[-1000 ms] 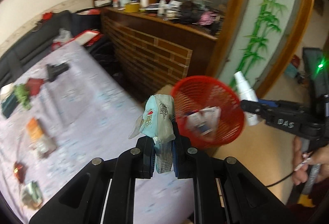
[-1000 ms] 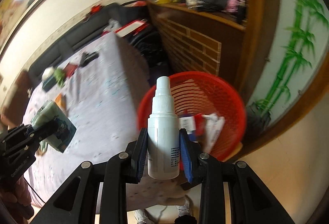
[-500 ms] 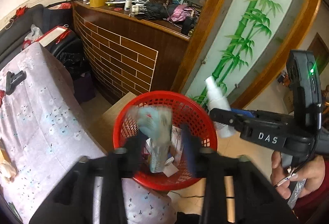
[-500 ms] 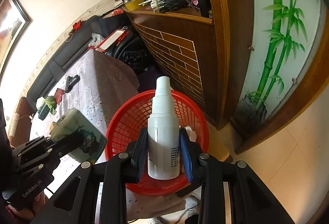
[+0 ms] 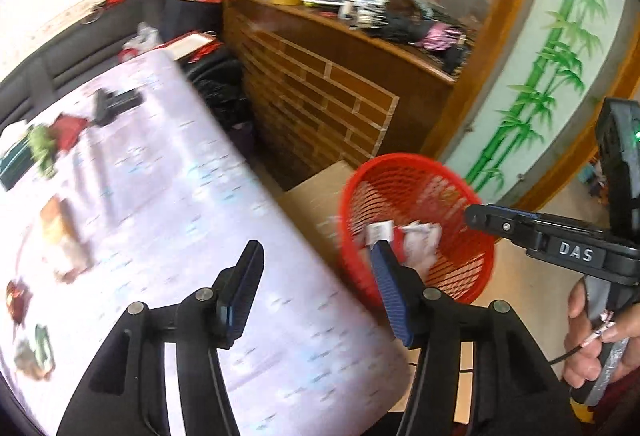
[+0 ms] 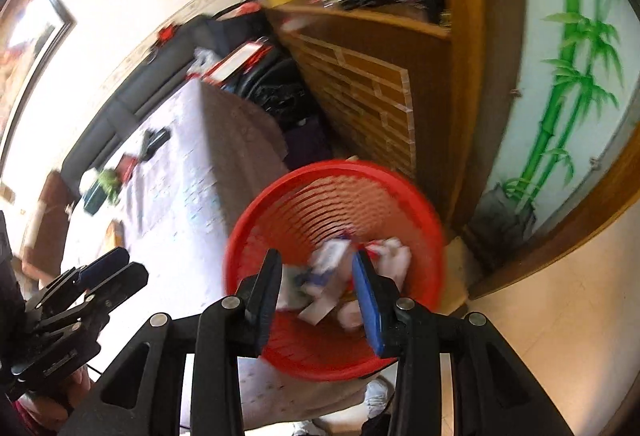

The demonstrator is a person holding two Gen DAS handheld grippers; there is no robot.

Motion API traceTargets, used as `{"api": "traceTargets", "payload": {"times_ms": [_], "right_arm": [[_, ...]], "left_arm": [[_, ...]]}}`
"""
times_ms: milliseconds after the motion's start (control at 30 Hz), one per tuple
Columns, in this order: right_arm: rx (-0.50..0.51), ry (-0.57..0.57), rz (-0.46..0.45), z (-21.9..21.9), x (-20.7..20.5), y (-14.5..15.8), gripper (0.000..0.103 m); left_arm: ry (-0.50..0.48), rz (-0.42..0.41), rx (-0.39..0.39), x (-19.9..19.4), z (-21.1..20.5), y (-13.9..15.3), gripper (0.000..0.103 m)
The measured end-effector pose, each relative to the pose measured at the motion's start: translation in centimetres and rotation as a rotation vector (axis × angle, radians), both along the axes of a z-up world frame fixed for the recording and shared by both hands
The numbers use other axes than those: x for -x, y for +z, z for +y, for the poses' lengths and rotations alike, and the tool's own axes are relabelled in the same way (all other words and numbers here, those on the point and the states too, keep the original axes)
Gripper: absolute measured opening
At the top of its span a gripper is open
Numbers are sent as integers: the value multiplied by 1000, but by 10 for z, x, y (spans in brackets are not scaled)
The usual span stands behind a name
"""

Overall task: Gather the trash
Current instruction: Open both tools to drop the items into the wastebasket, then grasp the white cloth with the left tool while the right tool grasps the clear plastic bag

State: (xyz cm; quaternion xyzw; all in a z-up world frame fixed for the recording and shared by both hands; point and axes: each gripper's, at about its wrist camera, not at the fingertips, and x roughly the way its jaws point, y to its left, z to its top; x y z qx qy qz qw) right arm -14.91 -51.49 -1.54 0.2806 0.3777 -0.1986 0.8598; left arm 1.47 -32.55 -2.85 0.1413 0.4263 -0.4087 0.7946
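Observation:
A red mesh basket (image 5: 416,172) (image 6: 320,180) stands beside the table's end and holds white and blue wrappers (image 6: 332,272). My right gripper (image 6: 316,276) is open and empty right above the basket; it also shows in the left wrist view (image 5: 480,214). My left gripper (image 5: 316,268) is open and empty over the table's near corner, left of the basket; it also shows in the right wrist view (image 6: 116,268). Several pieces of trash lie on the lilac tablecloth (image 5: 168,196): an orange wrapper (image 5: 60,224), a red item (image 5: 16,300), a green wrapper (image 5: 36,352).
A brick-pattern wooden counter (image 5: 320,96) with clutter on top stands behind the basket. A dark sofa (image 5: 80,48) runs along the table's far side. A black object (image 5: 112,104), a red pouch (image 5: 68,124) and a green toy (image 5: 40,144) lie at the table's far end.
Both grippers have opened. The wrapped packet left the left gripper and the white spray bottle left the right one; both are gone from the jaws. The left gripper swung back toward the table.

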Motion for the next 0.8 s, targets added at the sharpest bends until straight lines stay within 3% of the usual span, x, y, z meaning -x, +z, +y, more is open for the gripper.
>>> {"api": "traceTargets", "payload": {"times_ms": [433,800], "right_arm": [[10,306,15,123,-63,-2,40],[26,467,45,207,-107,-8,40]], "left_arm": [[219,-18,-18,-30,135,-2,55],[420,3,-15,-60,238,-7,55]]}}
